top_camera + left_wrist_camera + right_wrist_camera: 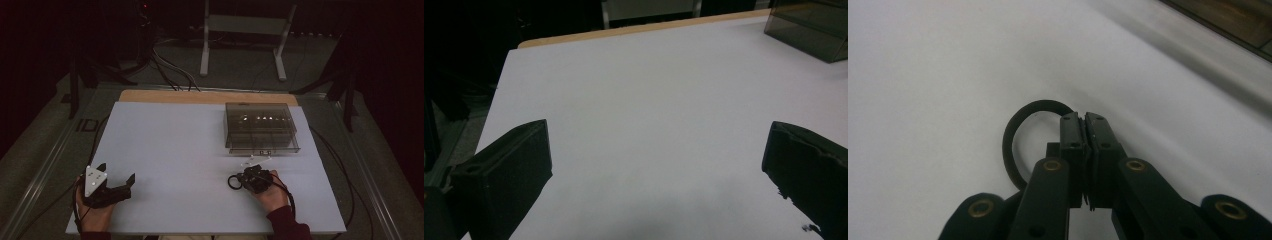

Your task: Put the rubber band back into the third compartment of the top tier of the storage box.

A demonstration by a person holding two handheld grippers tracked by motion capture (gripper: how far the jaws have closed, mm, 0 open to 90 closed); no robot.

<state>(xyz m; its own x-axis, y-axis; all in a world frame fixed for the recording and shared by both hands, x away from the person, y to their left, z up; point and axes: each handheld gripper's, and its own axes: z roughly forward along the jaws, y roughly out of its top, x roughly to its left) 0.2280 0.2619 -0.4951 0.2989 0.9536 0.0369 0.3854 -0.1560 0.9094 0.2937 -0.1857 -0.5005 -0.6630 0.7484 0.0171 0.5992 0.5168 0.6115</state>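
Your counter (190, 150) spreads pale and wide below you, a strip of bare wood showing along its far edge at 12 o'clock. On it, at about 1 o'clock from the middle, sits the smoky clear box (261, 127), a low lidded case with small bright spots glinting inside; what they are is too small to tell. In the left gripper view the box's corner (811, 30) stands at the 1 o'clock edge, well apart from that gripper.

Your left gripper (117, 184) rests at 8 o'clock on the counter, held in your left hand (95, 215), the grey three-cornered plate on top of it. Its fingers (509, 172) stand wide open with nothing between them, just bare counter.

Your right gripper (239, 180) lies at 5 o'clock, just short of the box's near edge, in your right hand (274, 195). Its fingers (1073, 145) are closed tight, pad against pad, and they pinch the black rubber ring (1015, 145). The ring loops out toward 9 o'clock of the fingertips and lies low against the counter; in the high view the ring (233, 181) shows at the gripper's left tip.
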